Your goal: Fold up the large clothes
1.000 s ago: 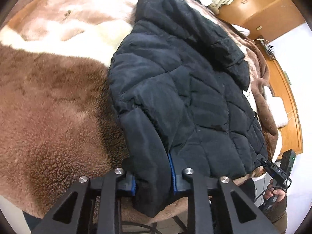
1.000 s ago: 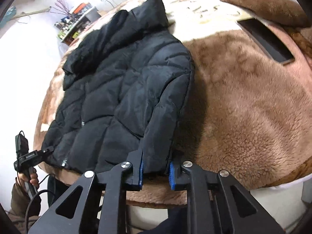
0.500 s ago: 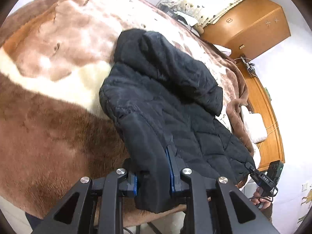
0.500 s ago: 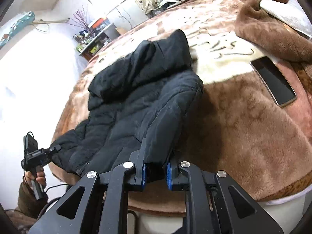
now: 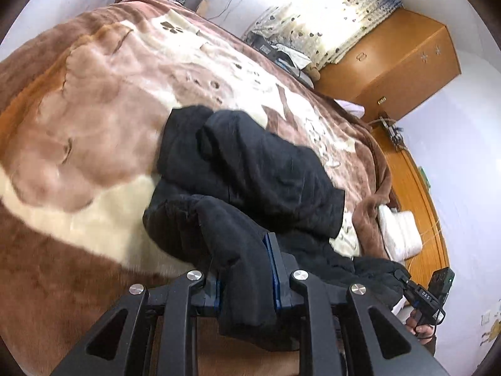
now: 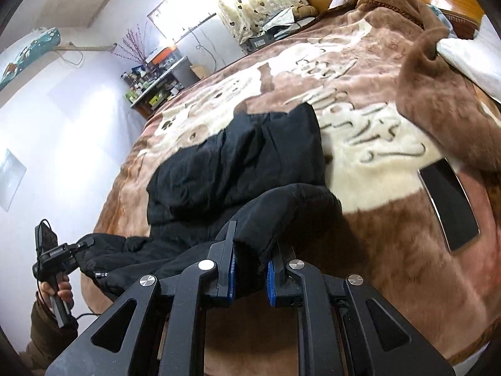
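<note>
A black puffer jacket lies on a brown and cream plush blanket, its hood end far from me. My left gripper is shut on the jacket's lower corner, which bulges between the blue pads and is lifted off the bed. In the right wrist view the jacket lies the same way and my right gripper is shut on its other lower corner, also raised. Each gripper shows small in the other's view, at the jacket's hem.
A dark phone lies on the blanket to the right of the jacket. A white pillow and folded-back blanket edge sit at the bed's right side. A wooden wardrobe and cluttered shelves stand beyond the bed.
Both grippers have lifted the jacket's lower corners up and toward the hood. The jacket body has bunched and shortened, and more of the room shows beyond the bed.
</note>
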Demonstrator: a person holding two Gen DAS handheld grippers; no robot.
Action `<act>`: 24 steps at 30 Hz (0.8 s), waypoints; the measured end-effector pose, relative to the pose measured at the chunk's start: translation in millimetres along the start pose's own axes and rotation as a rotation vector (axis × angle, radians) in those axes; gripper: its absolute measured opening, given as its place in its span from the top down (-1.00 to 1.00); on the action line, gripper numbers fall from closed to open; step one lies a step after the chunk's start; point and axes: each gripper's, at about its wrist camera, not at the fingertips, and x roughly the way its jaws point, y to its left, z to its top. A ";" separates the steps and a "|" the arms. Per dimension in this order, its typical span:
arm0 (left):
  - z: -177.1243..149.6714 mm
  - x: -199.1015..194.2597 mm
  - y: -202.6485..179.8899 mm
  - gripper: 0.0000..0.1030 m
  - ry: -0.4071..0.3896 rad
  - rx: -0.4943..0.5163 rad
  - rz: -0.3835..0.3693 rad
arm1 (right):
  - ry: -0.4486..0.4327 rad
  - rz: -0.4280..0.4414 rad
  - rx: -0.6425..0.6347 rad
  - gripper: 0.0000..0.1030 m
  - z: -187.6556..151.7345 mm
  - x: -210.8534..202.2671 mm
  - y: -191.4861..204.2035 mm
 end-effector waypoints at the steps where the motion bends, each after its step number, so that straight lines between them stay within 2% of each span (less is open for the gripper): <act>1: 8.5 3.4 -0.9 0.56 -0.001 -0.006 -0.002 | 0.001 0.000 0.001 0.71 7.0 3.1 0.3; 12: 89.8 47.5 -2.0 0.56 -0.035 -0.054 0.009 | 0.012 -0.024 -0.028 0.71 86.1 54.0 8.7; 20: 141.5 101.6 0.9 0.55 -0.023 -0.054 0.067 | 0.058 -0.066 -0.016 0.71 136.4 111.9 -1.2; 24: 163.5 137.0 9.0 0.55 0.017 -0.083 0.106 | 0.105 -0.101 0.028 0.70 155.2 148.6 -11.1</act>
